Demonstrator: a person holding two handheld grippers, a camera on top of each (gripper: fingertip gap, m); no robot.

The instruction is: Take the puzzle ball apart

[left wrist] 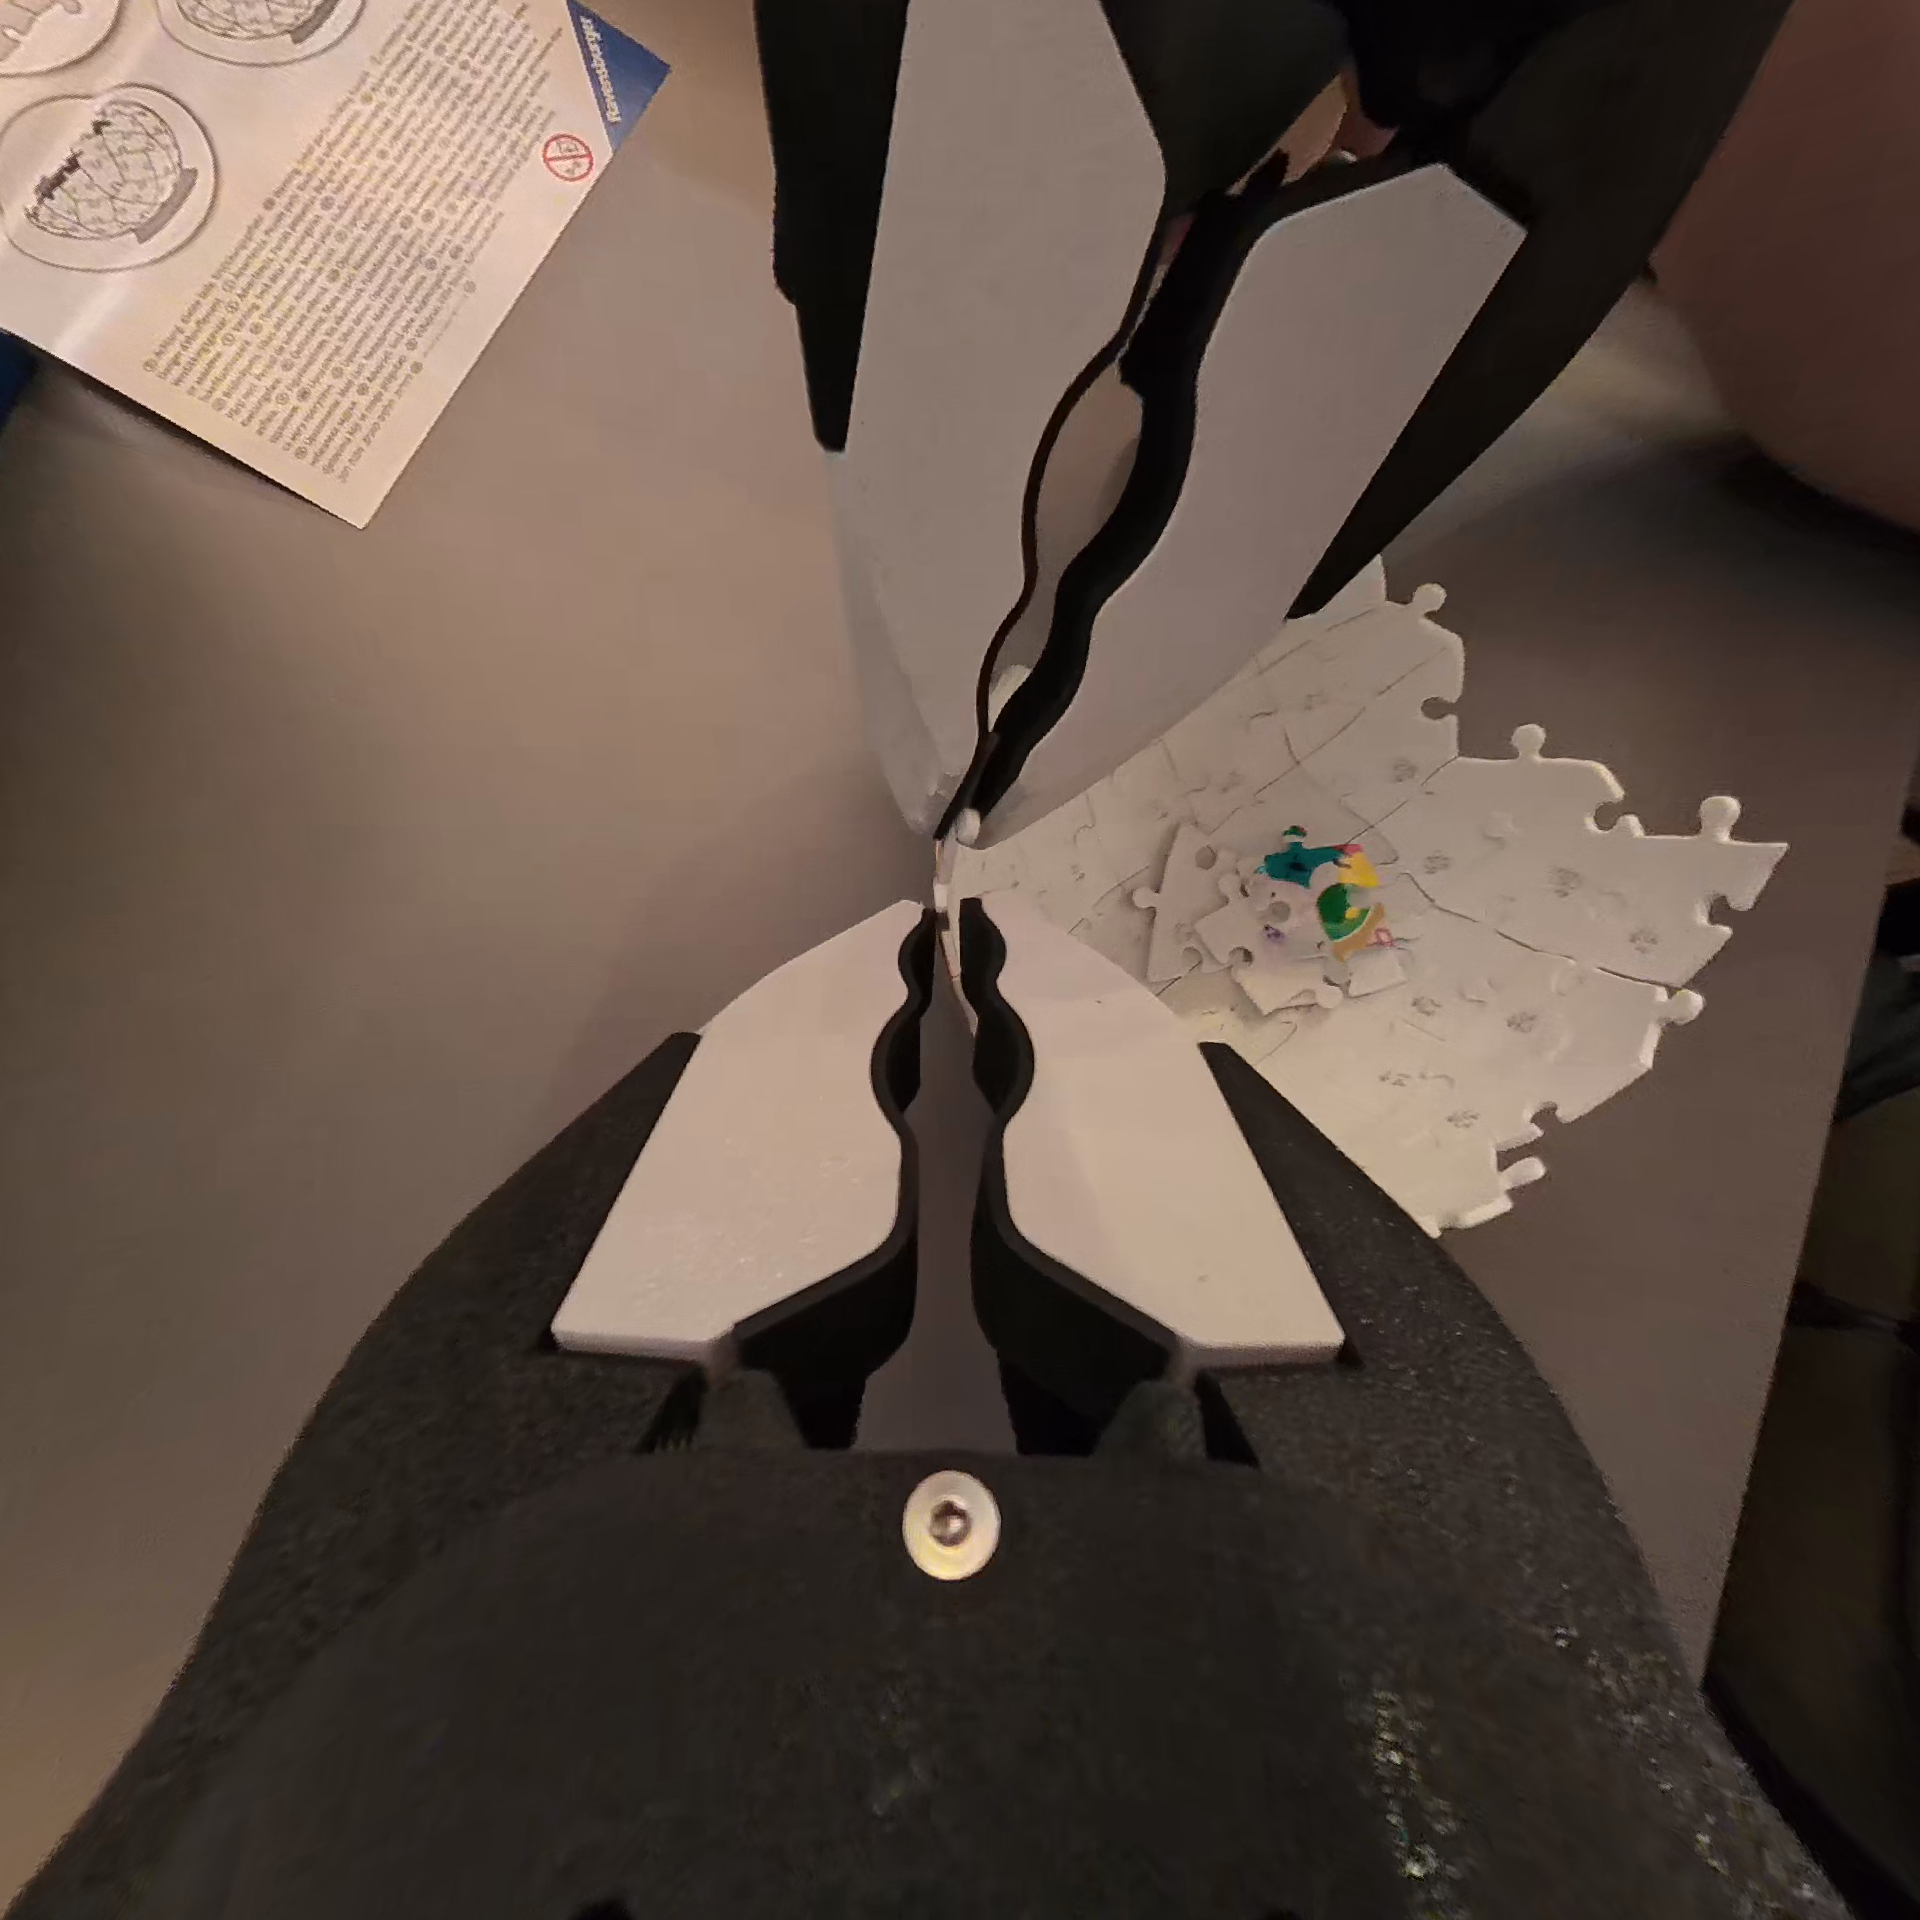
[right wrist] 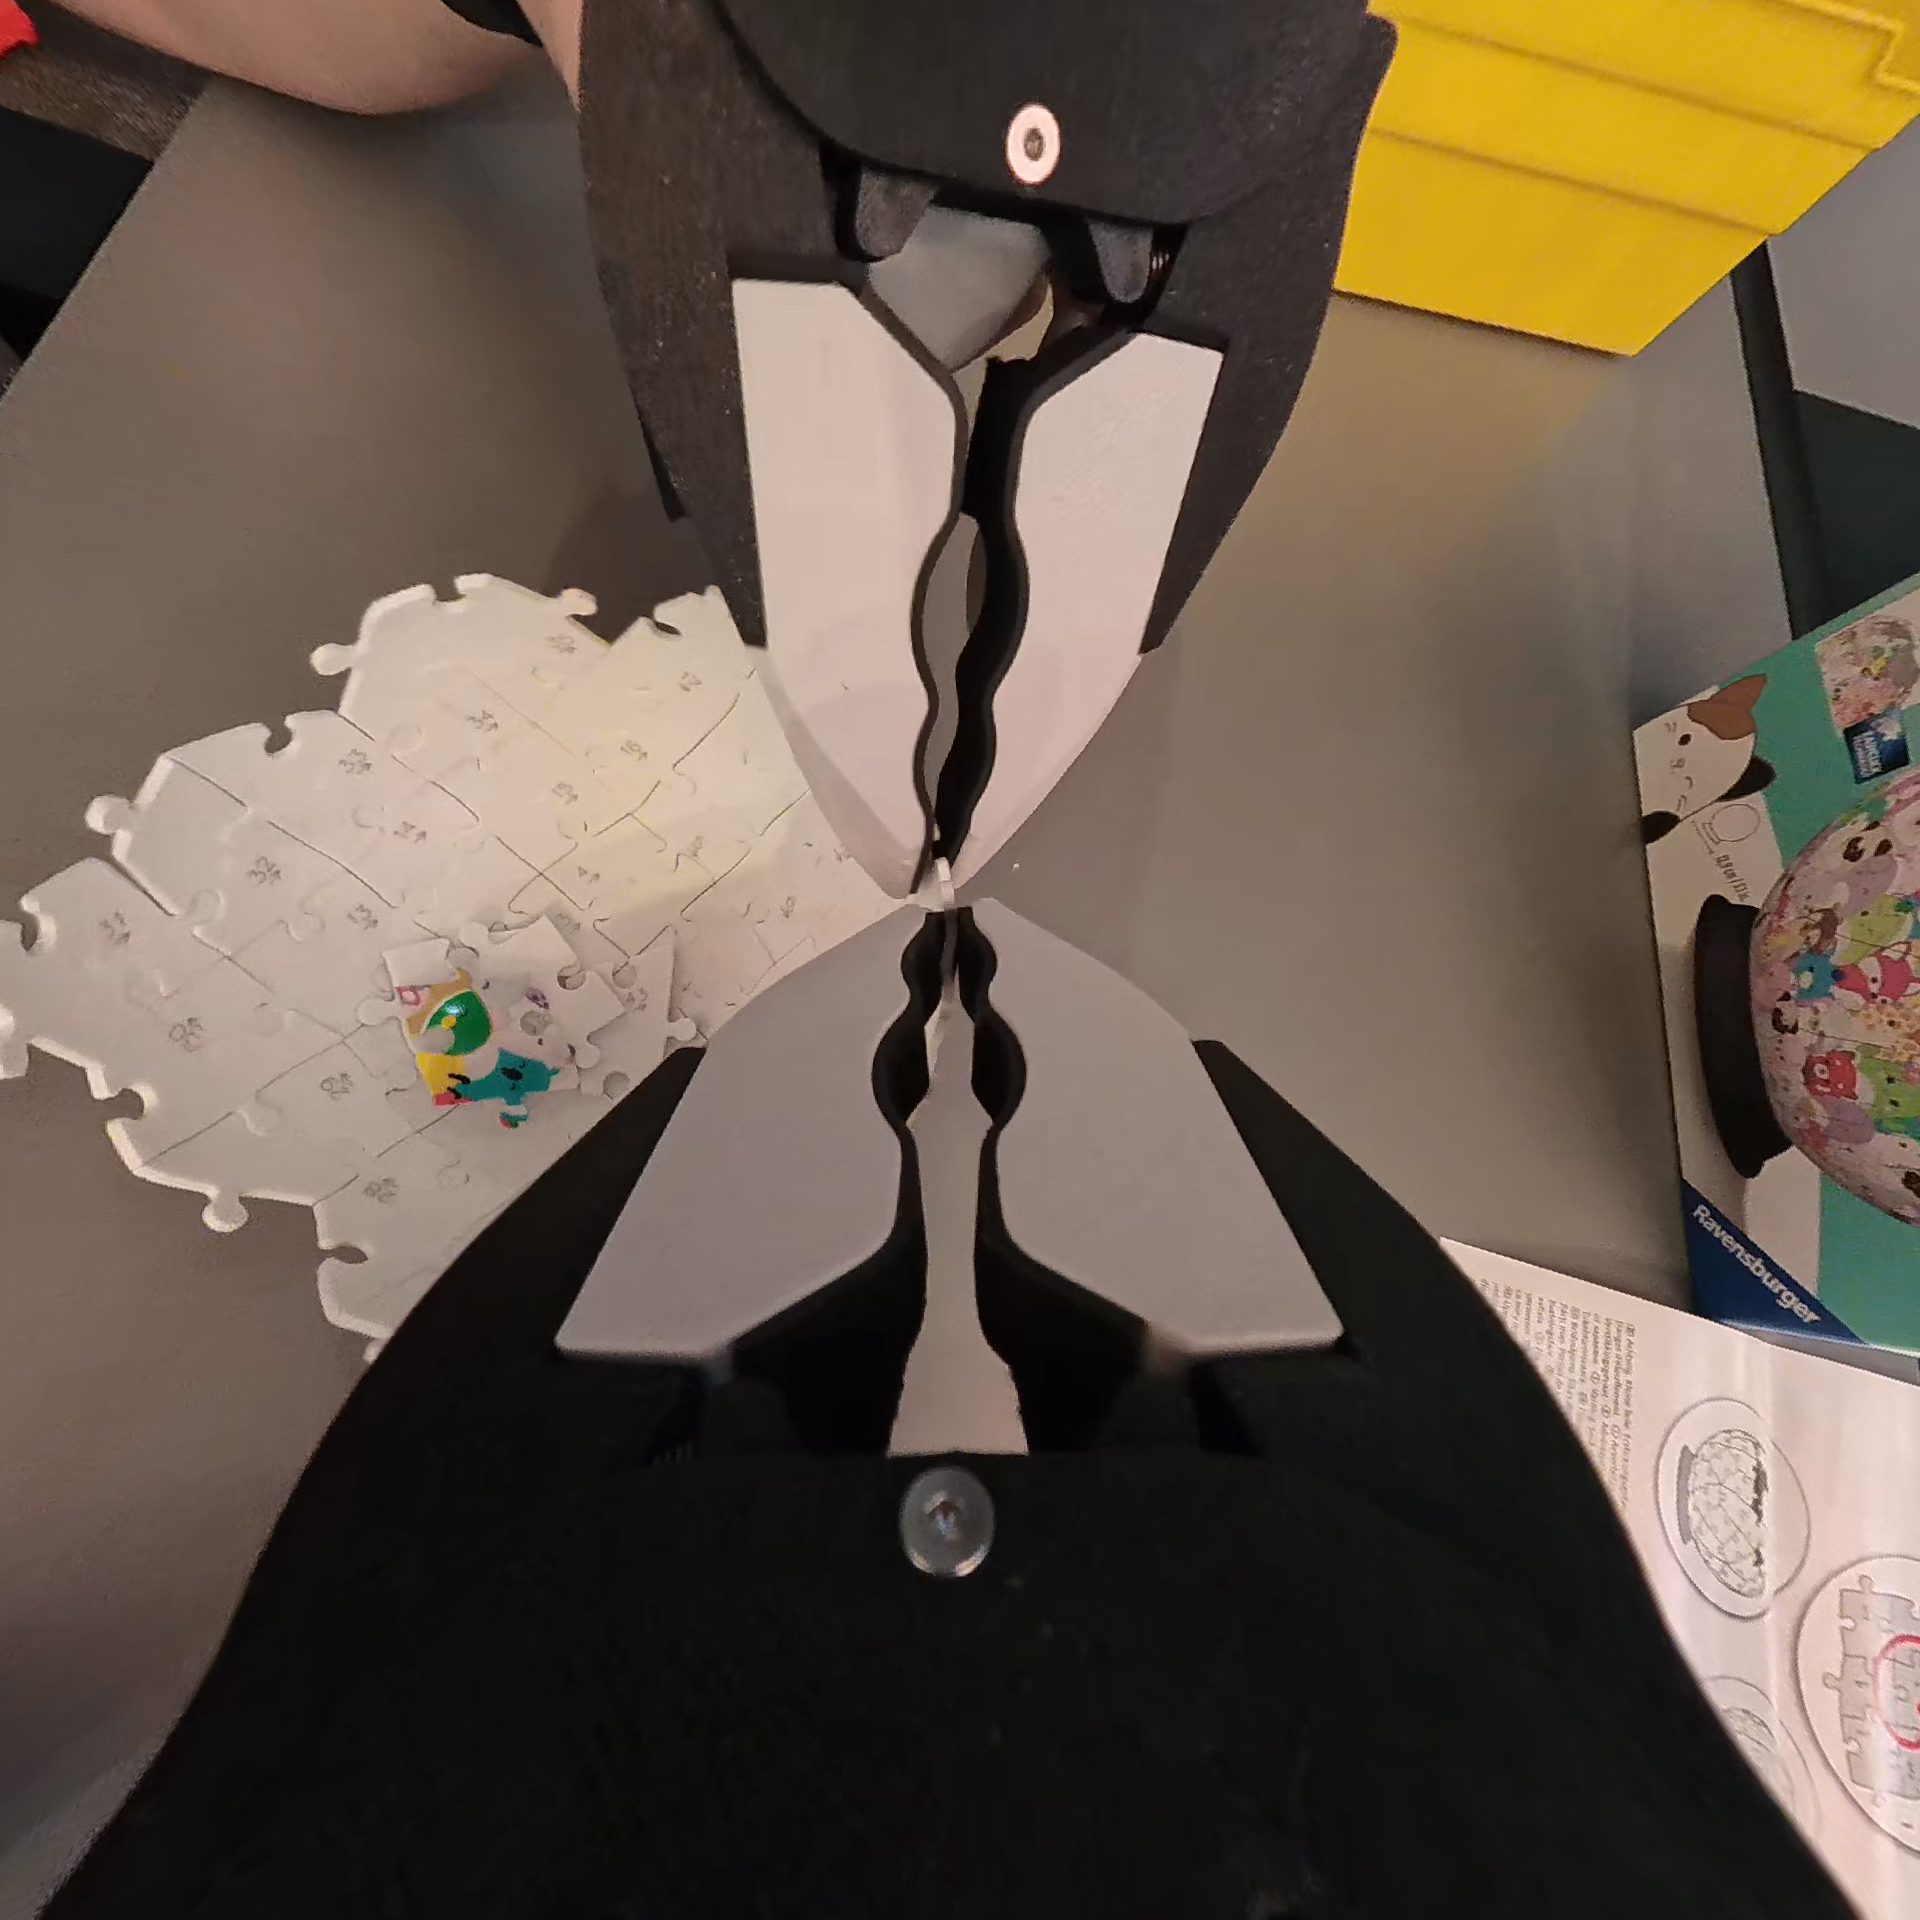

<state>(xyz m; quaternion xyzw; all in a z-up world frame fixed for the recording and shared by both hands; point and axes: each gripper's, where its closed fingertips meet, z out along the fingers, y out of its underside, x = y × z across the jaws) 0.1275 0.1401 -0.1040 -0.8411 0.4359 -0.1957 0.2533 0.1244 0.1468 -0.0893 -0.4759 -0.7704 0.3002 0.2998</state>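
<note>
Two grippers tip to tip, left gripper (left wrist: 943, 914), right gripper (right wrist: 948, 925), pinching one puzzle piece (right wrist: 943, 883)

Two tongs are showing, the left tongs (left wrist: 943, 914) and the right tongs (right wrist: 943, 925), meeting tip to tip. One curved shell of joined white puzzle pieces (right wrist: 312, 831) is lying on one grey counter (left wrist: 416, 831), holding a few loose pieces (right wrist: 488, 1029); the exact number is unclear. One instruction sheet (left wrist: 291, 229), one puzzle box (right wrist: 1808, 987) and one yellow bin (right wrist: 1621, 156) are sitting nearby.
</note>
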